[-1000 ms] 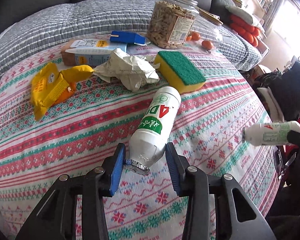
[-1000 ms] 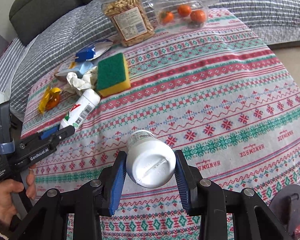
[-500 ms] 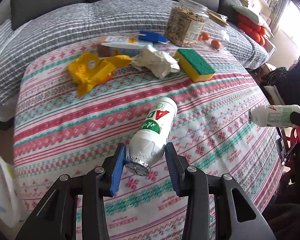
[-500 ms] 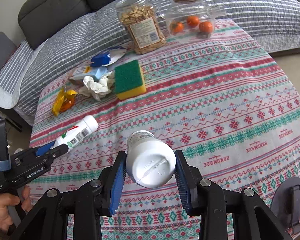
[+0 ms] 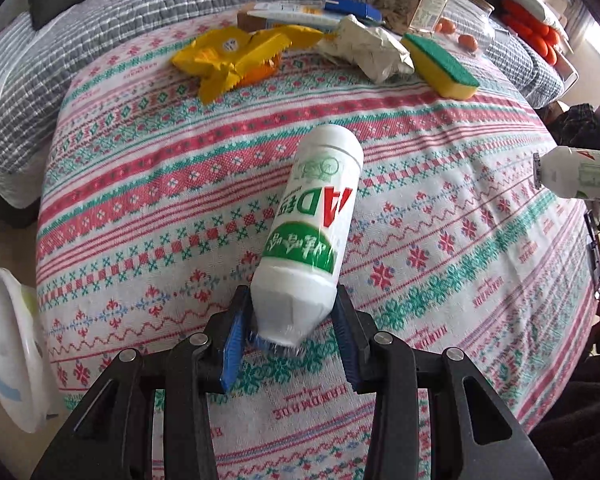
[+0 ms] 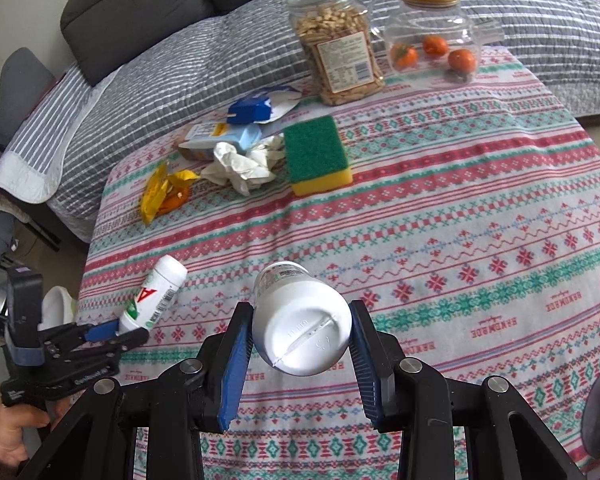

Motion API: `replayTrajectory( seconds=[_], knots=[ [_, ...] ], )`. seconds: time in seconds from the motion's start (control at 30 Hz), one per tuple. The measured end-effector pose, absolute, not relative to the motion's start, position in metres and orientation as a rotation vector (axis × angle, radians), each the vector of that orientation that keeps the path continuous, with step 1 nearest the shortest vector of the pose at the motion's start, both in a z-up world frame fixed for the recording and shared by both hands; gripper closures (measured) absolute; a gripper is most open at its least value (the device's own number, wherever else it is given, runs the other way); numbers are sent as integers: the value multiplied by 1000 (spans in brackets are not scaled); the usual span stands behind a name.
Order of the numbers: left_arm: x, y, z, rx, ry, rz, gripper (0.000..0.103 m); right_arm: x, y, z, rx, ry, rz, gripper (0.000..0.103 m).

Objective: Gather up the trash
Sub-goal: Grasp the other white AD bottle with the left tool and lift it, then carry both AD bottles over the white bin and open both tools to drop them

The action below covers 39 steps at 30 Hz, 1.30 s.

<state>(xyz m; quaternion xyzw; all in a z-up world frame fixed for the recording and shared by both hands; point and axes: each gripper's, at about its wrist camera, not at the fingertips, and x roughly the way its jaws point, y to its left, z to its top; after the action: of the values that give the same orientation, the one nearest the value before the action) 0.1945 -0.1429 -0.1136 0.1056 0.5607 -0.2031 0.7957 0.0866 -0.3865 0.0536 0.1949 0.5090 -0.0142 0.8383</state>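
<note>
A: Status entry. Left gripper (image 5: 290, 332) is clamped on a white drink bottle (image 5: 312, 232), gripped at the neck end, base pointing away over the tablecloth (image 5: 480, 248). Right gripper (image 6: 300, 354) is clamped on a second white bottle (image 6: 302, 326), base toward the camera. Both bottles are lifted clear of the cloth

B: Progress?

A: Judged partial. Two pieces of trash are in hand but not yet binned. A white bin rim (image 5: 4, 344) shows just off the table's left edge, near the left gripper, so that is likely the drop point

B: What is left on the table?

A: Count, trash candidates: one yellow wrapper (image 5: 236, 56), one crumpled paper wad (image 5: 370, 50), one blue packet (image 6: 250, 110), one light-blue carton (image 6: 220, 140). Whether the carton is empty cannot be told

B: Non-trash?

A: One green-and-yellow sponge (image 6: 316, 158), two clear jars: one of nuts (image 6: 338, 46), lid not seen, one with a wooden lid (image 6: 430, 26) holding three orange fruits. These sit at the far side, well apart from the grippers

B: Bottles total?

A: Two, both held
</note>
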Motion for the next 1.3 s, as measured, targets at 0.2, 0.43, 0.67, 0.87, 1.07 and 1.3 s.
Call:
replayTrajectory(
  seconds=[0.2,0.43,0.67,0.87,1.07,1.3],
  knots=[
    [192,-150,-104,208,1153,-461,63,91,-379,49,406,1092,-31,61],
    [174,-131,-66,144,1075,-489,63,98,-371,59,408,1069,-19,61],
    [165,-83,-39,60,1032,-456,63,107,-341,73,393,1036,50,61],
    [165,-26,-34,10,1029,-379,63,121,-307,73,376,1031,105,61],
    [161,42,-36,-41,1036,-273,63,140,-263,66,359,1043,175,61],
    [156,119,-49,-100,1060,-153,63,159,-204,54,313,1072,270,61]
  ],
)
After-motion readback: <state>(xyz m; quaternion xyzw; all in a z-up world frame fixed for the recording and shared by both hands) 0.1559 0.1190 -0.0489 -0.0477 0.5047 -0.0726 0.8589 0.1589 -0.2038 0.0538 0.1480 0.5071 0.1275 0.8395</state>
